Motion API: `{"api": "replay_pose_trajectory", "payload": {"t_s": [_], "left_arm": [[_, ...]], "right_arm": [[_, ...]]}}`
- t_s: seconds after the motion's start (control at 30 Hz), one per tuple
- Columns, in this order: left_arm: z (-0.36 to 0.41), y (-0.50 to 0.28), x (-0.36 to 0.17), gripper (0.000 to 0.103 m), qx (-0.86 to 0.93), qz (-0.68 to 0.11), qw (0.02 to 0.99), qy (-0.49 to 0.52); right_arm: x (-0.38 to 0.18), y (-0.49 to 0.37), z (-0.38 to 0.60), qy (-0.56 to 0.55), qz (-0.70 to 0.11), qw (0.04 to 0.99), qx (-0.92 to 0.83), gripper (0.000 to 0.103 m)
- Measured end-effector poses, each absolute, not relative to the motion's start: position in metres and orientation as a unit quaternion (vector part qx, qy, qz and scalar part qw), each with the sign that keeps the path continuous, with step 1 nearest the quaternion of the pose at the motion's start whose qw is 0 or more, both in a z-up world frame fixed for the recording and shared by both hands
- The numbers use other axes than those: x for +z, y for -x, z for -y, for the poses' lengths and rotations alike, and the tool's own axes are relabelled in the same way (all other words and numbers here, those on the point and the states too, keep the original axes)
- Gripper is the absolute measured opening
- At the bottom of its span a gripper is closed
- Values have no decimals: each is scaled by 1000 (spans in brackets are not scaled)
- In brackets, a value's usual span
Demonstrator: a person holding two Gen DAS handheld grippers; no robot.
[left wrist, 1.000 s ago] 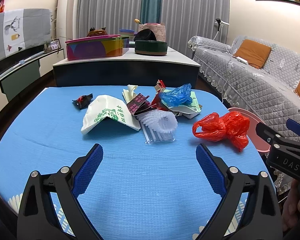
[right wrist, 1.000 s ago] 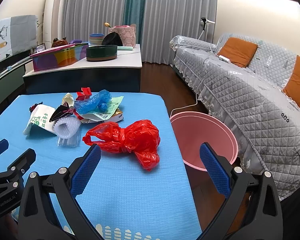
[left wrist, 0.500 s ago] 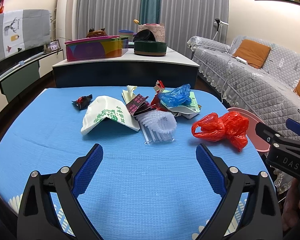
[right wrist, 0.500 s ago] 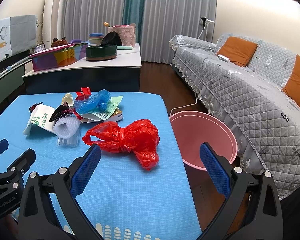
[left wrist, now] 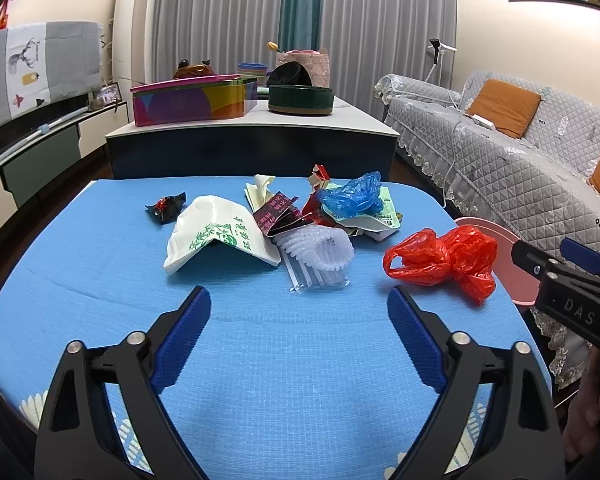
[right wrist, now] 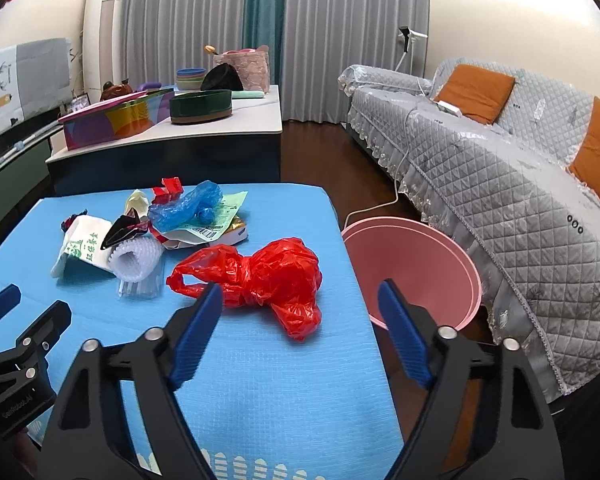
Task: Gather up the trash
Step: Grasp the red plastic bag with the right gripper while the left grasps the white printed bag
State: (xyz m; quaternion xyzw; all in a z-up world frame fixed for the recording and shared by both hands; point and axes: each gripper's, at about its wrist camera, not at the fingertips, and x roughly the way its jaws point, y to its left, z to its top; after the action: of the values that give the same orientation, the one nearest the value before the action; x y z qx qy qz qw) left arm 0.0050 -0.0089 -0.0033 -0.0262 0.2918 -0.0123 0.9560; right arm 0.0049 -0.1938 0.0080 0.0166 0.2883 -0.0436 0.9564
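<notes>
Trash lies on a blue-covered table (left wrist: 260, 360): a red plastic bag (left wrist: 444, 262) (right wrist: 260, 276), a blue plastic bag (left wrist: 352, 198) (right wrist: 188, 206), a white paper bag with green print (left wrist: 216, 236) (right wrist: 82, 248), a white foam net sleeve (left wrist: 320, 248) (right wrist: 134, 258), paper wrappers and a small dark wrapper (left wrist: 164, 208). A pink bucket (right wrist: 416, 264) (left wrist: 496, 240) stands off the table's right edge. My left gripper (left wrist: 299, 306) is open and empty, short of the pile. My right gripper (right wrist: 300, 300) is open and empty, just before the red bag.
A white-topped low cabinet (left wrist: 252, 128) behind the table carries a colourful tin box (left wrist: 192, 98) and a dark round tin (left wrist: 300, 98). A grey quilted sofa (right wrist: 500, 160) with orange cushions runs along the right. A TV stand (left wrist: 28, 128) is at the left.
The right gripper has moved slightly forward toward the red bag and its fingers stand a little closer. The left gripper has hardly moved.
</notes>
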Motion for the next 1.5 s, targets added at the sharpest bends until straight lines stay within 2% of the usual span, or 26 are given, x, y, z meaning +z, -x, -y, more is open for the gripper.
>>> {"api": "replay_pose_trajectory", "payload": {"t_s": [0.1, 0.3, 0.4, 1.17, 1.33, 1.47, 1.5], "left_arm": [[8, -8, -4, 75, -10, -295, 955, 26], [-1, -20, -10, 51, 6, -308, 951, 30], [-5, -29, -14, 42, 13, -316, 948, 36], [-33, -95, -41, 42, 56, -351, 930, 98], [-33, -101, -38, 42, 57, -345, 931, 103], [-36, -103, -37, 31, 61, -341, 932, 109], [-37, -103, -36, 24, 61, -341, 932, 109]], "right_arm": [[6, -11, 195, -25, -294, 955, -40, 69], [1, -31, 201, -37, -300, 952, -47, 69], [-4, -43, 201, -34, -302, 951, -53, 69], [-39, -101, 195, -45, -354, 934, -26, 69], [-39, -101, 193, -43, -351, 935, -22, 63], [-39, -100, 190, -38, -348, 937, -13, 55], [-39, -100, 190, -37, -348, 937, -11, 53]]}}
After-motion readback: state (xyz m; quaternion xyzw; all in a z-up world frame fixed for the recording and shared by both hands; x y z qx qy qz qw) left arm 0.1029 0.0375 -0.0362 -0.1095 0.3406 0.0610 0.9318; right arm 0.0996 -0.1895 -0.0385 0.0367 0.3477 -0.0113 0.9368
